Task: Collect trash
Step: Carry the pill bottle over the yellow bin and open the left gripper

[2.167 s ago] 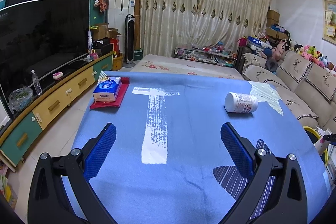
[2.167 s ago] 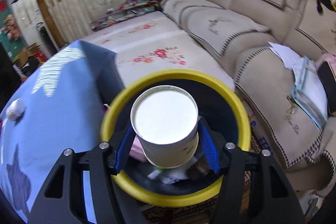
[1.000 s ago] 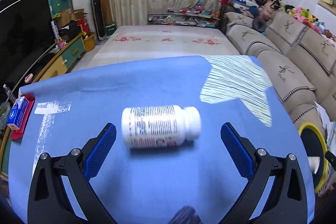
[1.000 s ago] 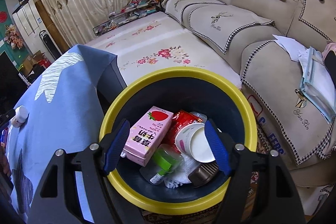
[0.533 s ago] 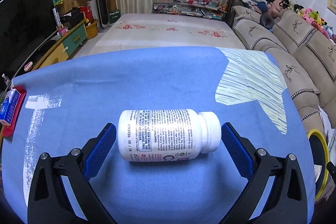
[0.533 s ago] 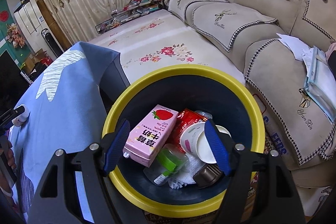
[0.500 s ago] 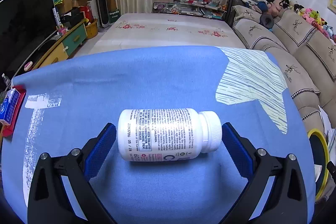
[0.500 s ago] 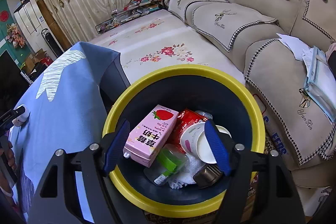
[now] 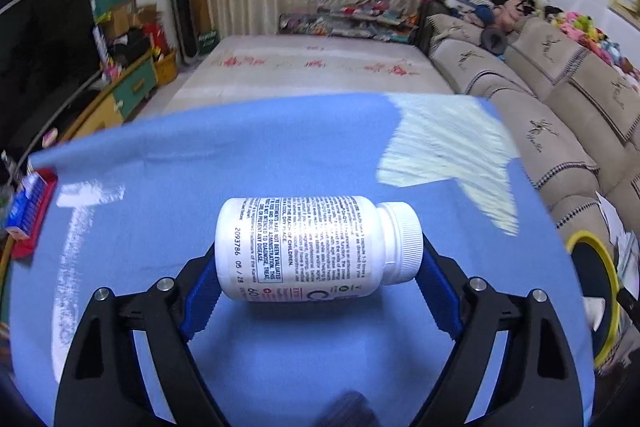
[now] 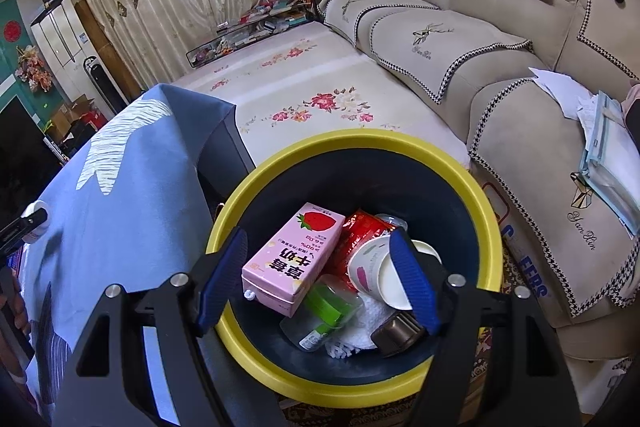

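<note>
Since a moment ago, the left tool (image 9: 318, 277) has slid in around the white pill bottle (image 9: 316, 247), and its blue jaws are closing on it. One jaw is at the bottle's flat bottom and one at its ribbed cap; whether they press it yet, I cannot tell. The bottle lies on its side on the blue worktop (image 9: 280, 147), cap pointing right, with small black print on its label.

The right tool (image 10: 320, 281) has not moved. It hangs open and empty over the yellow-rimmed bin (image 10: 452, 167).

Only the right view looks inside the bin. From left to right lie a pink strawberry milk carton (image 10: 294, 259), a clear bottle with a green label (image 10: 324, 311), a red wrapper (image 10: 358, 235) and a white paper cup (image 10: 376, 271).
</note>
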Demonstrator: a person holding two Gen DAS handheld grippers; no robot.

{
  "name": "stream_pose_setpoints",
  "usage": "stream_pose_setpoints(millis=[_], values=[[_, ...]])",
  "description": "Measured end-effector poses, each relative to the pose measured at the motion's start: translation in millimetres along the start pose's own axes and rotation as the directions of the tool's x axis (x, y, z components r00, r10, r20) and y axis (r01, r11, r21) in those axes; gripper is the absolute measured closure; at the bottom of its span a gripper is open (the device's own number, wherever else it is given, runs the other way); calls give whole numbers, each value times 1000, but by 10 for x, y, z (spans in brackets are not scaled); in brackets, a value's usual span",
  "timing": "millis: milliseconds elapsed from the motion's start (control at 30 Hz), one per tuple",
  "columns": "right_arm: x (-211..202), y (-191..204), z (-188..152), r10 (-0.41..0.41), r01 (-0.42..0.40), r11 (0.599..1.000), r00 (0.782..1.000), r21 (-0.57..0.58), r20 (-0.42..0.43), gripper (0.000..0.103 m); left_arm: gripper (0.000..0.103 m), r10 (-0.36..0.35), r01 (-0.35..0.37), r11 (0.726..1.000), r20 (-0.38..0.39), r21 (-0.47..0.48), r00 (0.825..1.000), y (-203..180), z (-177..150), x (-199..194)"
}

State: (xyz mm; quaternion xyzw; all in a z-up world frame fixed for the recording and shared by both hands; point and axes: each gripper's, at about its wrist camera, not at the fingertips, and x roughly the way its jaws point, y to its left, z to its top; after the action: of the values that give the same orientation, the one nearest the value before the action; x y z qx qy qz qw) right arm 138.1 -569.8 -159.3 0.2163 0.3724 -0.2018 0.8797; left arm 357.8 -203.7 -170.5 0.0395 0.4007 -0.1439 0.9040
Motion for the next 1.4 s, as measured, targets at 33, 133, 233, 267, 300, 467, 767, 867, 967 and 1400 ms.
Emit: stream_pose_setpoints(millis=[33, 133, 233, 267, 300, 467, 767, 867, 967, 1400], values=[[-26, -2, -1, 2, -2, 1000, 1000, 0, 5, 33, 18, -12, 12, 1000, 12, 14, 1000, -80, -6, -97], [-116, -7, -12, 4, -4, 1000, 1000, -13, 15, 33, 18, -61, 59, 996, 33, 61, 998, -354, -10, -380], [-220, -38, -41, -4, 4, 999, 1000, -39, 22, 33, 18, -122, 116, 985, 46, 124, 991, -735, -42, -628], [-261, -62, -50, -8, 9, 999, 1000, -45, 25, 33, 18, -154, 146, 978, 45, 148, 987, -900, -62, -704], [-304, -95, -58, -13, 15, 999, 1000, -51, 28, 33, 18, -174, 165, 973, 42, 162, 984, -1022, -68, -751], [-518, -314, -97, -35, 38, 997, 998, -62, 45, 33, 18, -301, 296, 919, -19, 261, 953, -1917, -187, -867], [-772, -771, -156, -62, 63, 998, 995, -4, 75, 33, 18, -368, 413, 824, -188, 387, 911, -3366, -572, -592], [-806, -919, -162, -74, 72, 997, 994, 23, 81, 33, 18, -351, 416, 817, -227, 400, 908, -3603, -665, -445], [-818, -1027, -180, -84, 81, 995, 993, 50, 81, 33, 18, -324, 409, 819, -263, 402, 909, -3767, -692, -240], [-843, -607, -296, -8, 9, 1000, 998, -22, 63, 31, 5, -337, 346, 880, -86, 324, 938, -2446, -662, -819]])
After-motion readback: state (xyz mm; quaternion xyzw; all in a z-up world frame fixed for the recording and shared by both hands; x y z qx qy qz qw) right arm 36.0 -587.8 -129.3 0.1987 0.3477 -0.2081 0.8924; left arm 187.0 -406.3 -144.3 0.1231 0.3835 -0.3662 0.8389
